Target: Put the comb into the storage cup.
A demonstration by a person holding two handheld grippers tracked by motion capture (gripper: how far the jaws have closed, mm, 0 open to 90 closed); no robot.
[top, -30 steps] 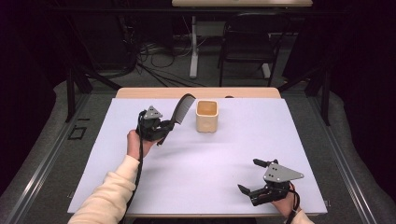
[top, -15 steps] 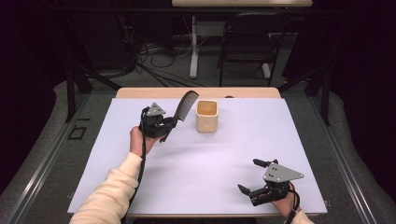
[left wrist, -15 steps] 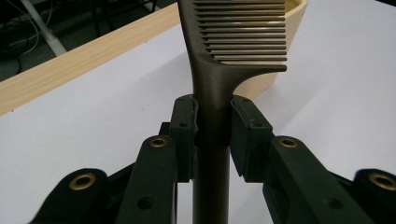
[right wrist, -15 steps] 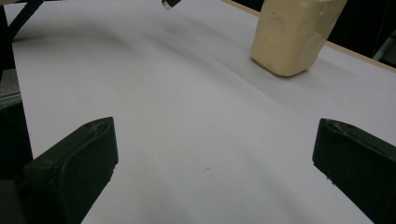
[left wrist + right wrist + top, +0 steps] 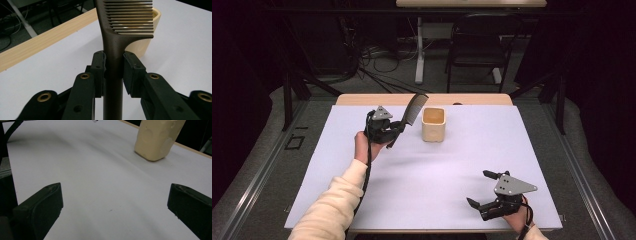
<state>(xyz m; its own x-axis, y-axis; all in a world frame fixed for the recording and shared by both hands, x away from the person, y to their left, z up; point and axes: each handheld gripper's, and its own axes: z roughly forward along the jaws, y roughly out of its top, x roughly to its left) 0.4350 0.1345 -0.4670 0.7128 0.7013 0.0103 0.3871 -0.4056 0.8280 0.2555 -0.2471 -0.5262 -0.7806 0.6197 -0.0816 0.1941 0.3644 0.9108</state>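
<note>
Comb [image 5: 113,50] handling looks easy: a light, stiff, slick plastic piece, best taken on its narrow handle, where the left claw [image 5: 113,72] already pinches it. In the high view it stands tilted at upper centre of the frame, just left of the cream cup [image 5: 433,124] on the white surface [image 5: 422,180]. The left gripper view shows teeth overlapping the cup rim. The right claw [image 5: 487,192], at lower right, is spread and empty.
</note>
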